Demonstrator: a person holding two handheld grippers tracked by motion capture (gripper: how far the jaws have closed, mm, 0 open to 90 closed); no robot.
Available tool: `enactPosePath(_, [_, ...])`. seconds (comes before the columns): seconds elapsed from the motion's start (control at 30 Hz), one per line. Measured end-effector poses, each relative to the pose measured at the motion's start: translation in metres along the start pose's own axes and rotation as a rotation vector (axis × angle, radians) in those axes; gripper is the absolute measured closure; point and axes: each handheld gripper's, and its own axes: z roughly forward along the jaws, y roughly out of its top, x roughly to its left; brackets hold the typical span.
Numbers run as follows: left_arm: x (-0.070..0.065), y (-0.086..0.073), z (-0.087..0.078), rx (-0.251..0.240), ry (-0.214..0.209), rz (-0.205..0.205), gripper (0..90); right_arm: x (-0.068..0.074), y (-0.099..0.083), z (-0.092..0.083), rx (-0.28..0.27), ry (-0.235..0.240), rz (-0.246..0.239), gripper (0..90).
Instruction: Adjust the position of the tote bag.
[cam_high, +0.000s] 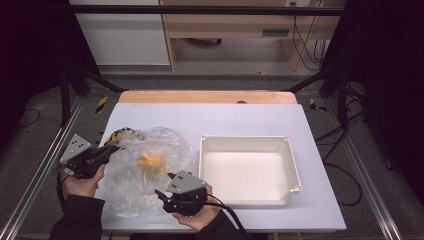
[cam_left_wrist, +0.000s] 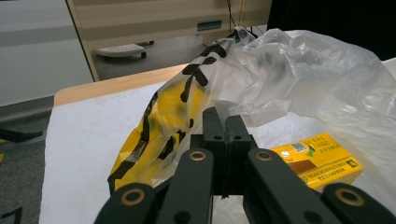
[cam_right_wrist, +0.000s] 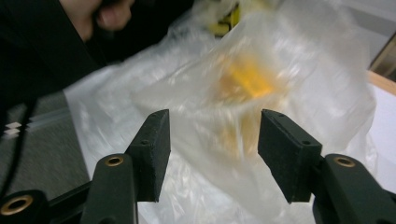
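A clear plastic bag (cam_high: 135, 175) with a yellow and black printed edge lies crumpled on the white table top, left of centre. Inside it sits a yellow box (cam_high: 151, 161). My left gripper (cam_high: 114, 148) is at the bag's upper left edge. In the left gripper view the jaws (cam_left_wrist: 224, 126) are shut on the printed film of the bag (cam_left_wrist: 299, 70), with the yellow box (cam_left_wrist: 322, 158) just beyond. My right gripper (cam_high: 162, 192) stands open at the bag's near right side. In its own view the jaws (cam_right_wrist: 212, 149) are wide apart before the blurred bag (cam_right_wrist: 280, 56) and box (cam_right_wrist: 250, 77).
A white rectangular tray (cam_high: 295, 175) stands on the table right of the bag, close to my right hand. The table's wooden back edge (cam_high: 205, 96) lies beyond. Metal frame rails run along both sides, with shelving and cables behind.
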Motion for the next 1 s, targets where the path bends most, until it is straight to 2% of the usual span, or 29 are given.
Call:
enactPosePath(0.03, [0.000, 0.000, 0.000, 0.000, 0.000, 0.000, 90.0, 0.000, 0.000, 0.000, 0.000, 0.000, 0.000, 44.2])
enactPosePath(0.07, [0.000, -0.001, 0.000, 0.004, 0.000, 0.000, 90.0, 0.001, -0.006, 0.008, 0.024, -0.031, -0.017, 48.7])
enactPosePath(0.2, [0.002, -0.001, 0.001, 0.005, 0.001, -0.004, 90.0, -0.007, -0.011, 0.015, 0.046, -0.081, -0.015, 82.1])
enactPosePath(0.23, [0.002, -0.001, 0.001, 0.005, 0.001, -0.004, 90.0, -0.007, -0.011, 0.015, 0.046, -0.081, -0.015, 82.1])
enactPosePath(0.27, [0.004, -0.001, 0.001, 0.007, 0.003, -0.006, 90.0, -0.013, -0.008, 0.012, 0.026, -0.090, 0.006, 90.0])
enactPosePath(0.33, [0.005, -0.001, 0.001, 0.008, 0.005, -0.007, 90.0, -0.017, -0.005, 0.010, 0.005, -0.102, 0.013, 90.0])
enactPosePath(0.4, [0.008, -0.001, 0.004, 0.018, 0.012, -0.009, 90.0, -0.029, 0.005, 0.001, -0.051, -0.157, 0.034, 90.0])
enactPosePath(0.43, [0.008, -0.001, 0.004, 0.018, 0.012, -0.009, 90.0, -0.029, 0.005, 0.001, -0.051, -0.157, 0.034, 90.0])
enactPosePath(0.47, [0.011, -0.001, 0.007, 0.031, 0.015, -0.011, 90.0, -0.041, 0.011, -0.005, -0.092, -0.195, 0.062, 90.0])
enactPosePath(0.57, [0.015, -0.003, 0.015, 0.059, 0.022, -0.007, 90.0, -0.059, 0.017, -0.011, -0.125, -0.251, 0.110, 90.0])
enactPosePath(0.67, [0.018, -0.005, 0.024, 0.098, 0.031, 0.005, 90.0, -0.077, 0.018, -0.009, -0.113, -0.296, 0.154, 90.0])
enactPosePath(0.77, [0.023, -0.010, 0.032, 0.143, 0.039, 0.004, 90.0, -0.089, 0.014, -0.003, -0.077, -0.328, 0.178, 90.0])
enactPosePath(0.9, [0.031, -0.019, 0.038, 0.207, 0.047, -0.015, 90.0, -0.094, 0.008, 0.004, -0.048, -0.326, 0.190, 90.0])
enactPosePath(1.0, [0.032, -0.021, 0.036, 0.206, 0.046, -0.029, 89.9, -0.090, 0.008, 0.006, -0.043, -0.308, 0.176, 90.0])
